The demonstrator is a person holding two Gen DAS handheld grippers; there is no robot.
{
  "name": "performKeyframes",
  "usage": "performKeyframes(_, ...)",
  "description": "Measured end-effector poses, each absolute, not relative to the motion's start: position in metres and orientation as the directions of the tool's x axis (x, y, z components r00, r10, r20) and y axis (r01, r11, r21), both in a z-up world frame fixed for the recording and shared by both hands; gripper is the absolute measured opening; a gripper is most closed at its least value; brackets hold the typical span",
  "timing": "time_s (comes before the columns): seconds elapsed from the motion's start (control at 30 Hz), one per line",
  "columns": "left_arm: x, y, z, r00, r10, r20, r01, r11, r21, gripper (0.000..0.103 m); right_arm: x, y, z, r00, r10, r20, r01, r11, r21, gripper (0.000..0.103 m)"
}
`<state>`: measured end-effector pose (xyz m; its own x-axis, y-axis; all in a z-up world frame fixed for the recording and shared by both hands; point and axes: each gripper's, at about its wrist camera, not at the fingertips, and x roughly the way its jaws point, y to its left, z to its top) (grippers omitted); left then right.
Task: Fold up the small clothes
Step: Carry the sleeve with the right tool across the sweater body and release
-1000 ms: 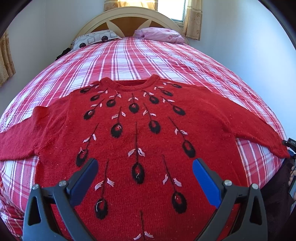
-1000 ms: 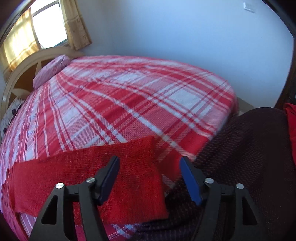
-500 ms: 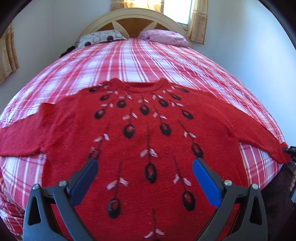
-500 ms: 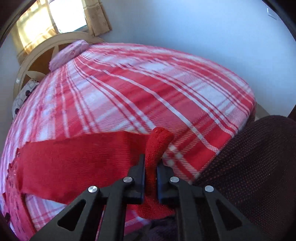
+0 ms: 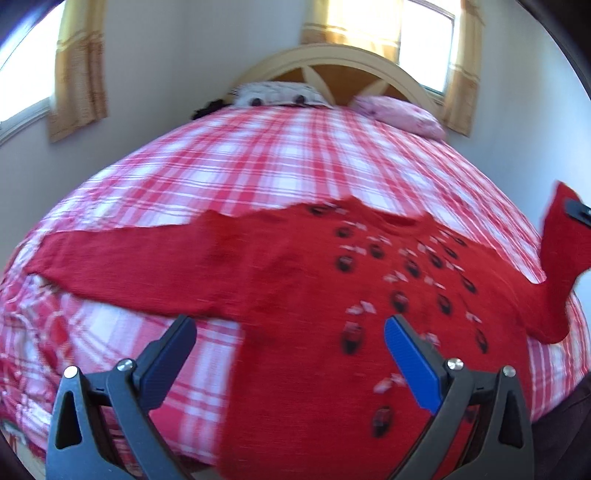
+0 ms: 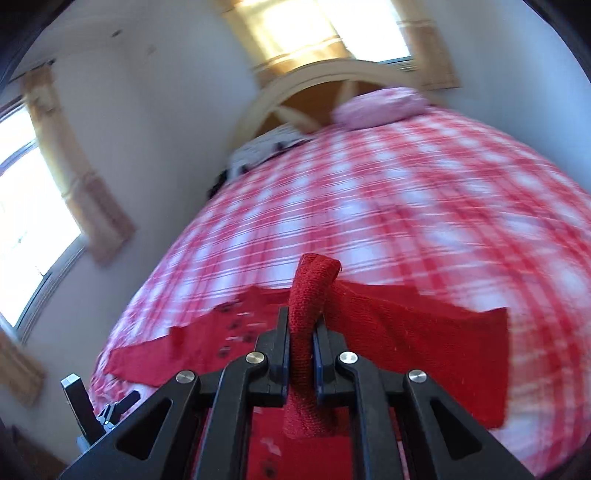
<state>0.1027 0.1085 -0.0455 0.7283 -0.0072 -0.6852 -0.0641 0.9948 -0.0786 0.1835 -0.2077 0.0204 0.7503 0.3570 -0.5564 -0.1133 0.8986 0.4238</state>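
A red knitted sweater [image 5: 303, 280] with black and white feather marks lies face up on the plaid bedspread [image 5: 258, 162]. Its left sleeve [image 5: 122, 254] stretches flat toward the left. My left gripper [image 5: 290, 332] hovers open over the sweater's lower left side, nothing between its fingers. My right gripper [image 6: 300, 325] is shut on the right sleeve's cuff [image 6: 308, 295], and the sleeve [image 6: 424, 332] hangs lifted off the bed. In the left wrist view that raised sleeve [image 5: 557, 254] stands up at the right edge, with the right gripper's tip [image 5: 578, 214] on it.
A spotted pillow [image 5: 277, 94] and a pink pillow [image 5: 399, 114] lie by the arched headboard [image 5: 332, 70]. Curtained windows [image 5: 424, 22] are behind and on the left wall. A dark maroon cloth [image 5: 569, 428] sits at the bed's near right corner.
My right gripper closed on the right sleeve's cuff, then lifted it and swung toward the sweater's body. My left gripper, still open, shifted left, so the sweater's left sleeve now fills its view.
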Motion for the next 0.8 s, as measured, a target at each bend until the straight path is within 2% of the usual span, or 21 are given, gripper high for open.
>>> performKeyframes(0.17,0.101,0.154,-0.045,0.736,0.095,-0.670,-0.176,0.983,-0.054,0.103,0.237,-0.082,-0.013,0.639,0.515,-0.572,-0.278,0.847,0.453,0.009)
performKeyframes(0.4,0.102,0.200,-0.058,0.705,0.155,-0.693,-0.278,0.958,-0.069,0.103,0.266,0.039,-0.082,0.513,0.576,-0.637,-0.373,0.818,0.439,0.010)
performKeyframes(0.47,0.105,0.204,-0.061,0.697,0.161,-0.698,-0.286,0.956,-0.064,0.103,0.270,0.051,-0.101,0.483,0.595,-0.642,-0.376,0.804,0.461,0.012)
performKeyframes(0.57,0.107,0.208,-0.064,0.690,0.162,-0.705,-0.287,0.956,-0.061,0.103,0.272,0.062,-0.121,0.395,0.624,-0.674,-0.361,0.780,0.511,0.025)
performKeyframes(0.67,0.111,0.206,-0.066,0.689,0.154,-0.708,-0.276,0.959,-0.060,0.103,0.266,0.051,-0.117,0.368,0.688,-0.625,-0.360,0.726,0.586,0.025)
performKeyframes(0.8,0.116,0.194,-0.070,0.689,0.150,-0.709,-0.253,0.967,-0.041,0.103,0.242,0.000,-0.079,0.495,0.717,-0.490,-0.396,0.689,0.607,0.025)
